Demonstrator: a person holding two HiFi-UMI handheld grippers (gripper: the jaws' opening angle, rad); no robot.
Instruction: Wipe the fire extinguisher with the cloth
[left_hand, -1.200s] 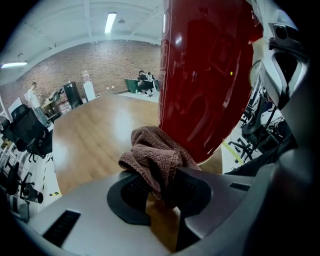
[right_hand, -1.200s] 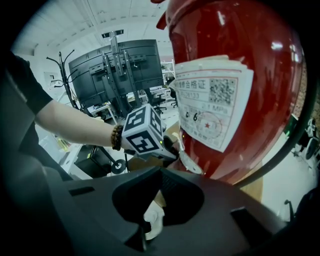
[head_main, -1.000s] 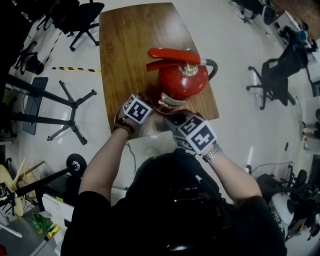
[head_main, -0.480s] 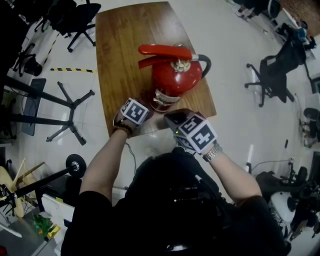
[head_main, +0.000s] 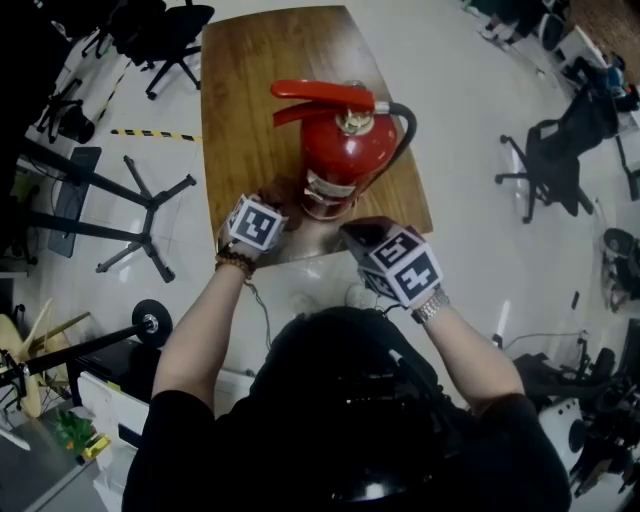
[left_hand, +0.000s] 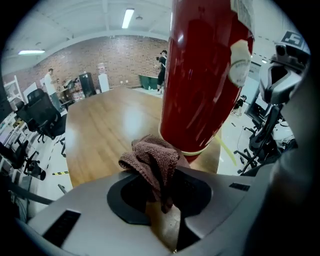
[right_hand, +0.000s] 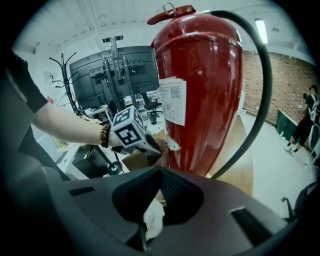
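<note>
1. On the wooden table (head_main: 250, 90), close to its near edge and somewhat toward the right corner, the red fire extinguisher (head_main: 345, 160) stands upright. Its red lever points left at the top, and a black hose (head_main: 405, 140) curves down its right side.
2. The left gripper (head_main: 278, 203) is at the foot of the cylinder on its left side. Its jaws are partly closed, pinching a brown cloth (left_hand: 152, 160) that bunches out in front of them.
3. In the left gripper view the cloth sits just beside the extinguisher's lower rim. Whether it is touching the red wall cannot be told from that view. In the right gripper view the same cloth (right_hand: 161, 150) lies against the cylinder, below the paper label (right_hand: 174, 102).
4. The right gripper (head_main: 357, 233) hangs over the table's near edge, just right of the extinguisher's base and apart from it. Its jaws are fully closed together.
5. The person's left wrist wears a beaded bracelet (right_hand: 104, 136) and the right wrist a watch (head_main: 432, 306).
6. On the pale floor around the table stand office chairs — one is at the right (head_main: 545, 165).
</note>
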